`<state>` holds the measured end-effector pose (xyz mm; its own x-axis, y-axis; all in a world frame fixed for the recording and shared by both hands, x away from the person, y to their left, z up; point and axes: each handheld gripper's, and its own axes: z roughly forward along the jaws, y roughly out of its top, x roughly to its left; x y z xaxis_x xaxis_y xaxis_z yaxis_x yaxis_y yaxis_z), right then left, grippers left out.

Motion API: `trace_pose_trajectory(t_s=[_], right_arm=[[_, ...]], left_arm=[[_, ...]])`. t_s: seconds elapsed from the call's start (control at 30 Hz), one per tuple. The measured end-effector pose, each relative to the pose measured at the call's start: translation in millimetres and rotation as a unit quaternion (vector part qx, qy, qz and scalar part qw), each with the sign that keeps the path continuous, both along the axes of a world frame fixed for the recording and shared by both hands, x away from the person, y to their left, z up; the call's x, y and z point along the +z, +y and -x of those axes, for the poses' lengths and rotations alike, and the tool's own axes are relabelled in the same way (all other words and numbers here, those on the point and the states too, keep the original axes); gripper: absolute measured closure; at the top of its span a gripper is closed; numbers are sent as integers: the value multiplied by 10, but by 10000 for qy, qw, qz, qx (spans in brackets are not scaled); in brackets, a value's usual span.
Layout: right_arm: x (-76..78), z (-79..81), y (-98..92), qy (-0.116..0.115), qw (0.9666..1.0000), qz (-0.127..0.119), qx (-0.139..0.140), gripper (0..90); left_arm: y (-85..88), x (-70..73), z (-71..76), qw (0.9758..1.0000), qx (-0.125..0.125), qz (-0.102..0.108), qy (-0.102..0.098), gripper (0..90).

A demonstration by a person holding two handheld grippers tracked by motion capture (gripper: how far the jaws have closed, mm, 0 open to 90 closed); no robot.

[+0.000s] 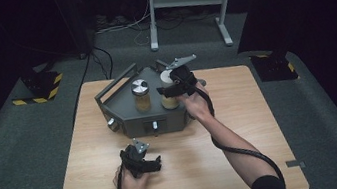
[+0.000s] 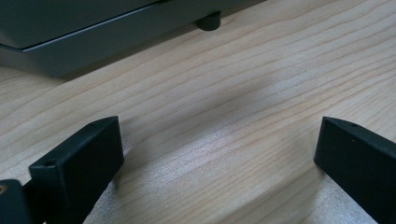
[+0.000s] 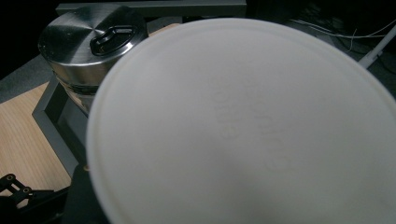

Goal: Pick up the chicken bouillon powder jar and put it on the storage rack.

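Resting low on the pale wood-grain tabletop [image 1: 203,140], left tool [image 1: 142,163] sits w/ jaws spread, nothing between. Farther back, right tool [image 1: 172,91] is clenched on the white-lidded jar [image 1: 170,90], standing on the grey angular tray [image 1: 125,106] beside the steel-lidded jar [image 1: 141,95]. Keep grip square, lift straight, slow; smooth round sides likely slip.

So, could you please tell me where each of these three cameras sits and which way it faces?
High view: above the person's side, looking forward and down on the table; both forearms, left hand-held gripper, right hand-held gripper.
Left gripper view: low, facing the tabletop; its open jaws show.
Right gripper view: close above the white-lidded jar.
Shared: the grey tray and the metal-lidded jar.
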<state>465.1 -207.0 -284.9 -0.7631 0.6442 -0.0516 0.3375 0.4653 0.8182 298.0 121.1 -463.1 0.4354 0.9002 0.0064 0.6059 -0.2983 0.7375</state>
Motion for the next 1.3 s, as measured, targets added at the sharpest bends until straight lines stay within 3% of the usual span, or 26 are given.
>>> trace_pose_trajectory(t_s=[0.57,0.67,0.7,0.87,1.3], right_arm=[[-30,-16,-3,40,10000,-67,-32,330],[-32,-28,6,88,9999,-42,-49,289],[-47,-25,5,99,9999,-47,-74,224],[-70,38,-61,-40,9998,-142,-151,120],[-103,200,-244,-272,9991,-270,-187,50]], left_arm=[[-2,-1,1,10000,4,-1,-1,12],[-2,0,1,10000,5,-3,0,12],[-2,0,2,10000,6,-3,-1,12],[-3,1,2,10000,6,-6,0,12],[-7,-3,4,10000,18,3,-5,12]])
